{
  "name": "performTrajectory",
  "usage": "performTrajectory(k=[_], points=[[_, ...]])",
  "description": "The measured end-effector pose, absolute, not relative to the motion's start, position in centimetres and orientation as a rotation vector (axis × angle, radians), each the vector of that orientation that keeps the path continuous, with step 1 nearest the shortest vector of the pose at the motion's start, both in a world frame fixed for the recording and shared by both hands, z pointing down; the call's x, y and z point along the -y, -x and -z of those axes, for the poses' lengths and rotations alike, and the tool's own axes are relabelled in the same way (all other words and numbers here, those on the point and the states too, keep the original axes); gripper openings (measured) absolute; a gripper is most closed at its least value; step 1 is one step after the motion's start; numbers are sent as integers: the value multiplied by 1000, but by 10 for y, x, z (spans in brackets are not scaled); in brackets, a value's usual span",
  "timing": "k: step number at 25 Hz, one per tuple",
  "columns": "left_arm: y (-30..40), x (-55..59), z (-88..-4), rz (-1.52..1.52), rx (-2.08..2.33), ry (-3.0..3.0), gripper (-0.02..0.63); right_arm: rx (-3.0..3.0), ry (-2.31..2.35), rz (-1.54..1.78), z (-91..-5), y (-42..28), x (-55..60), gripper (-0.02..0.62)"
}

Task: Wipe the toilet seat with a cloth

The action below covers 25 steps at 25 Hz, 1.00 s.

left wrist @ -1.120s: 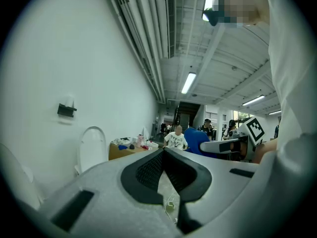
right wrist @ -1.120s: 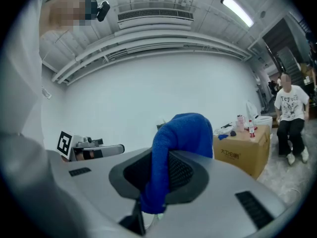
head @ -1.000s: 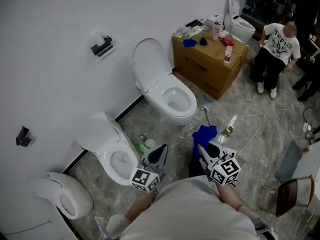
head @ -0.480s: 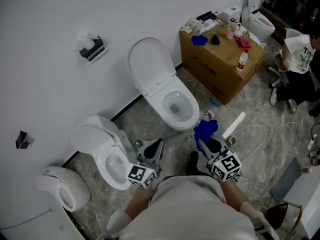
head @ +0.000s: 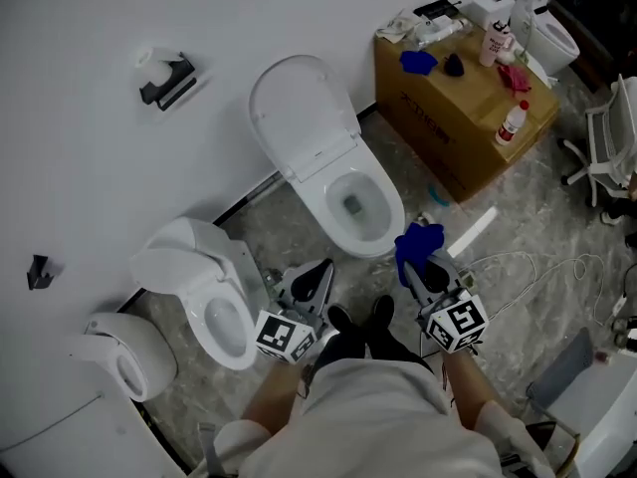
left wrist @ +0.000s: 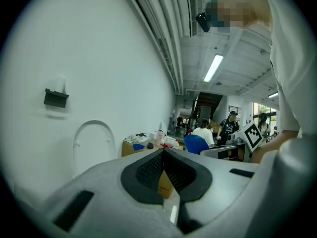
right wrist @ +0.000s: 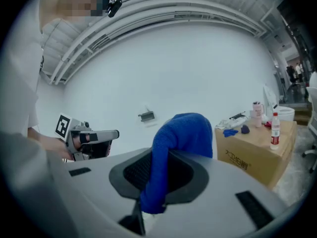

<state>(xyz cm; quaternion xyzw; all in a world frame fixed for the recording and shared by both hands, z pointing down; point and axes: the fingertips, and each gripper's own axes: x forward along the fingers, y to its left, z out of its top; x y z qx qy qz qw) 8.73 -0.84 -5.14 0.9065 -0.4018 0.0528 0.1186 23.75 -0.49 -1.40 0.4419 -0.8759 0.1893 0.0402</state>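
A: Head view first. Where is the cloth?

B: The blue cloth (head: 418,242) is in the right gripper (head: 423,267), held up in front of the middle toilet. The toilet seat (head: 383,229) is down, with the lid (head: 299,113) raised. I see no contact between cloth and seat. The left gripper (head: 320,272) hovers between this toilet and the neighbouring toilet (head: 214,297).

A: Hazards there?

B: A white cable (head: 528,262) lies on the floor near the person's feet. Stepping forward could snag it.

A: Left gripper view?

B: The jaws meet at the tips and hold nothing. If that gripper swings during the wipe, it could strike the porcelain.

A: Right gripper view?

B: The jaws are clamped on one fold of cloth, and the rest bunches above them and hangs loose. My judgement is that drag across the seat could pull the fold free, or the bare jaw tips could scrape the seat if the bunch shifts aside.
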Motion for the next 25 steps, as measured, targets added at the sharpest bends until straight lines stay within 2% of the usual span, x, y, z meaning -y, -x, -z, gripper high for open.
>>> performTrajectory(k=[6, 19, 25], points=[[-75, 56, -14, -140, 1197, -2681, 8, 2714, -1321, -540, -52, -219, 50, 54], [-36, 150, -257, -7, 1258, -2730, 8, 2713, -1356, -434, -294, -194, 149, 54], [-31, 170, -342, 37, 1274, -2819, 8, 2755, -1319, -464, -386, -180, 171, 54]])
